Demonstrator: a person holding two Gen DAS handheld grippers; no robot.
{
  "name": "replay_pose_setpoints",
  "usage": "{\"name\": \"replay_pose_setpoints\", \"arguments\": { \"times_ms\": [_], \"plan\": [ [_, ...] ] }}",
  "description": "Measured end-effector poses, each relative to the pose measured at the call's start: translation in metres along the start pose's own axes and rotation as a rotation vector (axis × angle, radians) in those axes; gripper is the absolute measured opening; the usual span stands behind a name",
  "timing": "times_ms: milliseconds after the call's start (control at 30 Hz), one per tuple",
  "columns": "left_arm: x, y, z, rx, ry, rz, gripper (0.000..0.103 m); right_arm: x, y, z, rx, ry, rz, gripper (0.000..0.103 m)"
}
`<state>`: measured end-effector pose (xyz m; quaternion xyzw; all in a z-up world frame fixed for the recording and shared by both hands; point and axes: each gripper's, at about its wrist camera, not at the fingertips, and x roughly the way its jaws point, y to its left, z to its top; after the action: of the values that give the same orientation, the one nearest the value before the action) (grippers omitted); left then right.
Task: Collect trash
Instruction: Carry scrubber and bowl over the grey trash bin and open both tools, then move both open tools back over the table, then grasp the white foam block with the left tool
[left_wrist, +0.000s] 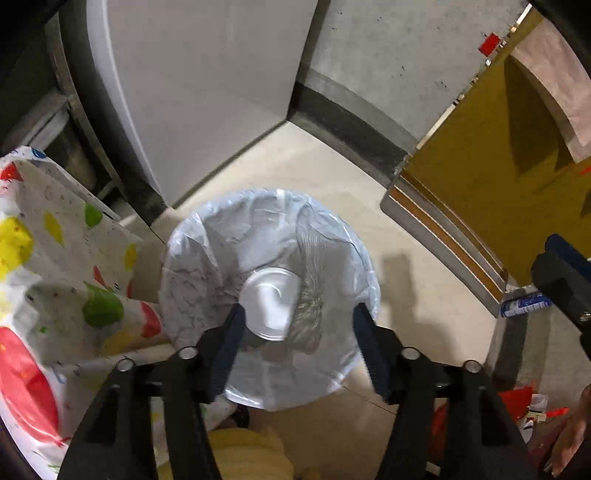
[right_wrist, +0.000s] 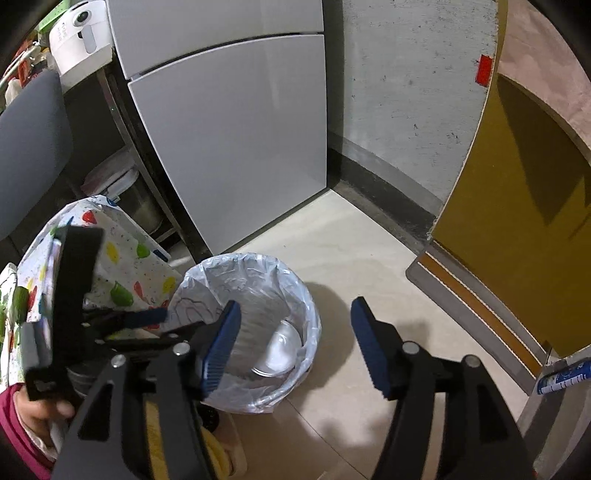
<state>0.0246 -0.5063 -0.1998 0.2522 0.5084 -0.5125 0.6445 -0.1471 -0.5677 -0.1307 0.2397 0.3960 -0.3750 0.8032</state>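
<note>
My left gripper (left_wrist: 299, 325) hangs above the lined trash bin (left_wrist: 207, 258), jaws spread, holding nothing; a white cup (left_wrist: 271, 306) lies inside at twelve o'clock. My right gripper (right_wrist: 295, 343), also spread and empty, has the bin at ten o'clock. Risk, I judge: dipping lower could snag the liner

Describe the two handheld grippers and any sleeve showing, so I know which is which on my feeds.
Both look alike. The left gripper and right gripper have black angular frames with silver pivot bolts and ribbed dark-blue finger pads. The left hand wears a magenta sleeve over a pale cuff.
</note>
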Motion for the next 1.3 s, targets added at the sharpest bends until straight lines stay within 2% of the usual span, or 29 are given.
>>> {"name": "replay_pose_setpoints", "arguments": {
  "times_ms": [133, 167, 233, 267, 367, 533, 667, 800, 1000, 1100, 1200, 1267, 1300],
  "plan": [
    [-0.017, 0.015, -0.004, -0.001, -0.043, 0.062, 0.063, 0.008, 0.002, 0.0, 0.018, 0.013, 0.01, 0.061],
    [-0.027, 0.021, -0.007, -0.007, -0.06, 0.071, 0.058, 0.008, 0.003, 0.0, 0.017, 0.011, 0.014, 0.061],
    [-0.046, 0.028, -0.015, -0.016, -0.086, 0.095, 0.059, 0.005, 0.009, 0.0, 0.013, 0.008, 0.027, 0.061],
    [-0.06, 0.033, -0.023, -0.022, -0.111, 0.163, 0.059, 0.002, 0.012, 0.001, 0.009, 0.001, 0.035, 0.061],
    [-0.1, 0.045, -0.045, -0.052, -0.165, 0.199, 0.059, -0.008, 0.027, 0.003, -0.012, -0.024, 0.059, 0.061],
    [-0.17, 0.077, -0.09, -0.152, -0.249, 0.309, 0.059, -0.033, 0.069, 0.007, -0.09, -0.072, 0.111, 0.061],
    [-0.219, 0.119, -0.149, -0.3, -0.273, 0.441, 0.059, -0.053, 0.12, 0.004, -0.182, -0.092, 0.183, 0.061],
    [-0.256, 0.163, -0.215, -0.472, -0.27, 0.508, 0.059, -0.065, 0.188, -0.008, -0.309, -0.075, 0.297, 0.061],
    [-0.308, 0.224, -0.305, -0.733, -0.286, 0.594, 0.06, -0.073, 0.303, -0.037, -0.526, -0.001, 0.465, 0.061],
    [-0.331, 0.245, -0.329, -0.799, -0.321, 0.626, 0.063, -0.08, 0.358, -0.049, -0.625, 0.004, 0.507, 0.061],
    [-0.347, 0.26, -0.331, -0.78, -0.367, 0.637, 0.072, -0.087, 0.392, -0.053, -0.666, -0.015, 0.534, 0.061],
    [-0.355, 0.272, -0.329, -0.764, -0.406, 0.629, 0.083, -0.089, 0.411, -0.053, -0.679, -0.015, 0.545, 0.061],
    [-0.357, 0.277, -0.324, -0.753, -0.42, 0.62, 0.083, -0.089, 0.416, -0.051, -0.683, -0.013, 0.549, 0.061]
  ]
}}
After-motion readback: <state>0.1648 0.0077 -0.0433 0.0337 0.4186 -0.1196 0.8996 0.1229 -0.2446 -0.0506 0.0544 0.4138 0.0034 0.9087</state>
